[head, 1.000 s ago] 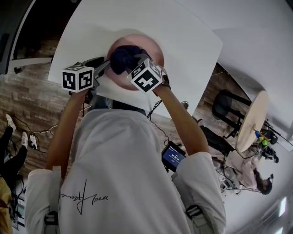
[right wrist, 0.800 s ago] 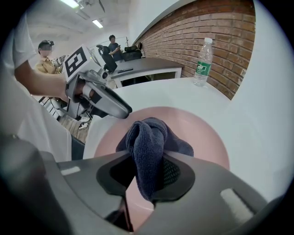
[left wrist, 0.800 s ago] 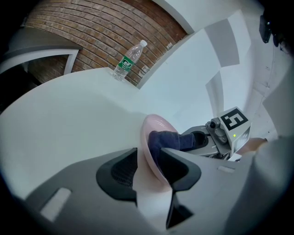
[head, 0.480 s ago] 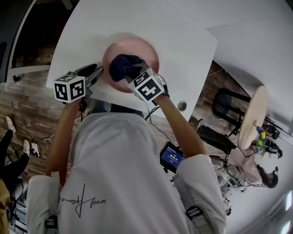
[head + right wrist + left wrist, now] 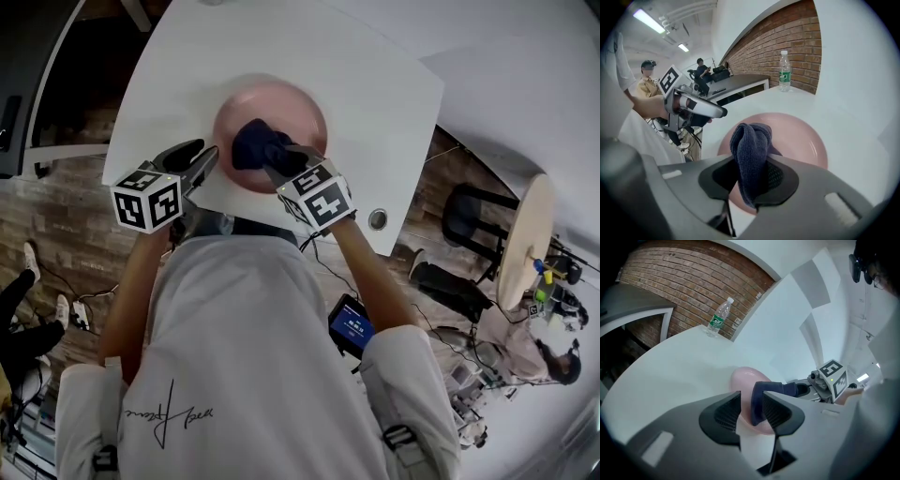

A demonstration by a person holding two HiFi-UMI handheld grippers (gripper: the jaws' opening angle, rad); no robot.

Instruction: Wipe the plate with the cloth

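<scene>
Risk: plate (image 5: 801, 136) sits loose on table (image 5: 375, 75). Your right gripper (image 5: 750, 179) clamps cloth (image 5: 750, 150) over it. Left gripper (image 5: 751, 411) is narrowly open, empty, beside the rim. Push sideways and the plate likely slides.

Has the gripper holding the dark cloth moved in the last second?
Yes. Against the pink plate, the right gripper has drawn back toward the person, dragging the cloth with it.
</scene>
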